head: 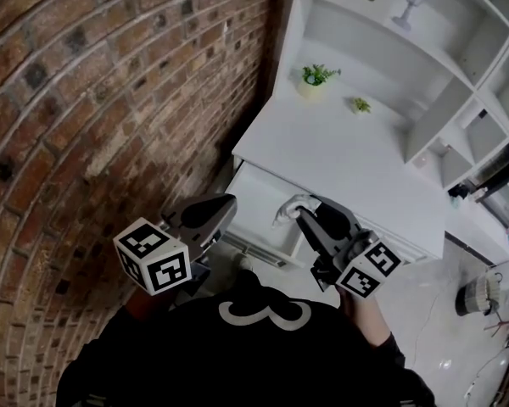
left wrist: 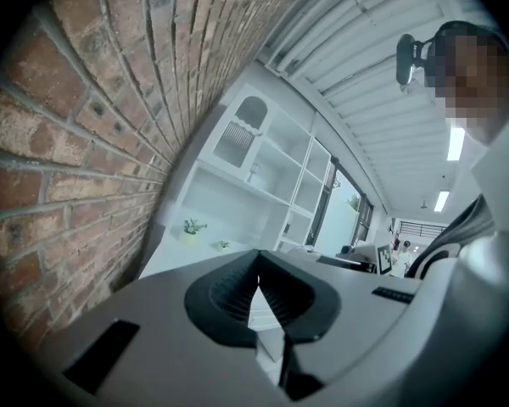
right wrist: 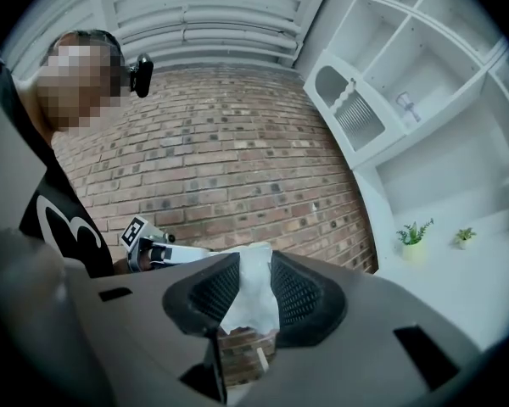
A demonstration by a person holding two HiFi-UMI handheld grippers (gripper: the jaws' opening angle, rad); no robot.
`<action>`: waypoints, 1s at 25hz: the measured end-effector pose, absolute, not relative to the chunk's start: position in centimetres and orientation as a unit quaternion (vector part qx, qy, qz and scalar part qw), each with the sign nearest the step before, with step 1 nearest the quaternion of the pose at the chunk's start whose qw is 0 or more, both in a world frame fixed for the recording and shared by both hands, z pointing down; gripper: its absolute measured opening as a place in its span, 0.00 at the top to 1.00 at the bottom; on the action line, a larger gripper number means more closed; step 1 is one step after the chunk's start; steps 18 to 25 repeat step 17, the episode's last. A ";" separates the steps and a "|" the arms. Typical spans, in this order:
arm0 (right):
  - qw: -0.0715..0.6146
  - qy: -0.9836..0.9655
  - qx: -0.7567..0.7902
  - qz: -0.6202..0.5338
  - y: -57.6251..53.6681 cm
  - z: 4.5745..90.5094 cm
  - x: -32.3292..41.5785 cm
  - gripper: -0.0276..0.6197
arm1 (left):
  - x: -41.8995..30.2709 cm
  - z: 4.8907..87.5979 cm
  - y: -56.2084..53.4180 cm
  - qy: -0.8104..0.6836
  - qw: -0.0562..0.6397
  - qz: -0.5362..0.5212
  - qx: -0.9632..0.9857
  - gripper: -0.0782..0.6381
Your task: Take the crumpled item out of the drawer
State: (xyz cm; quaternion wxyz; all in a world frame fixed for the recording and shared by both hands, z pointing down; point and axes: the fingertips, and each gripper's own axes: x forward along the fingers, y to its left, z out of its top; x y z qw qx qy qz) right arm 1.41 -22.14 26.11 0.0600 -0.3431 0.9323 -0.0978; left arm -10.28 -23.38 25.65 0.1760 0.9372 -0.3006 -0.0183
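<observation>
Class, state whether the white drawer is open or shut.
Open: the drawer juts out past the white countertop, its inside showing.

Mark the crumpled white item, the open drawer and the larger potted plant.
crumpled white item [right wrist: 250, 291], right gripper view, the middle of the wad.
open drawer [head: 256, 203], head view, its bare inside.
larger potted plant [head: 316, 75], head view, its leaves.

The white counter [head: 339, 151] runs out from the brick wall [head: 110, 100]. 2 small potted plants stand near its back edge: the larger plant [head: 316, 78] in the corner by the wall, the smaller plant [head: 360, 105] beside it, apart. The shelf [head: 441, 53] above bears what may be 1 stemmed glass [head: 410, 8]. Under the front edge a drawer [head: 259, 202] stands pulled out.
</observation>
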 end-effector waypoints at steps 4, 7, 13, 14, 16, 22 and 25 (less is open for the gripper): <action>0.055 0.933 -0.342 -0.101 -21.9 26.9 1.1 0.77 | -10.4 26.1 -23.2 -0.300 0.181 -0.018 0.936 0.89; 0.053 0.932 -0.343 -0.099 -21.9 27.1 0.9 0.78 | -10.5 26.5 -23.1 -0.298 0.184 -0.015 0.936 0.89; 0.054 0.932 -0.345 -0.103 -22.1 27.4 1.2 0.79 | -10.4 27.1 -23.5 -0.298 0.191 -0.016 0.935 0.89; 0.053 0.931 -0.346 -0.103 -22.2 27.5 1.3 0.79 | -10.3 27.2 -23.6 -0.297 0.191 -0.016 0.935 0.89; 0.052 0.930 -0.348 -0.103 -22.4 27.6 1.5 0.79 | -10.2 27.4 -23.7 -0.295 0.192 -0.016 0.936 0.89; 0.052 0.930 -0.349 -0.103 -22.5 27.6 1.5 0.79 | -10.1 27.5 -23.8 -0.295 0.192 -0.016 0.936 0.89; 0.052 0.930 -0.349 -0.103 -22.5 27.6 1.5 0.79 | -10.1 27.5 -23.8 -0.295 0.192 -0.016 0.936 0.89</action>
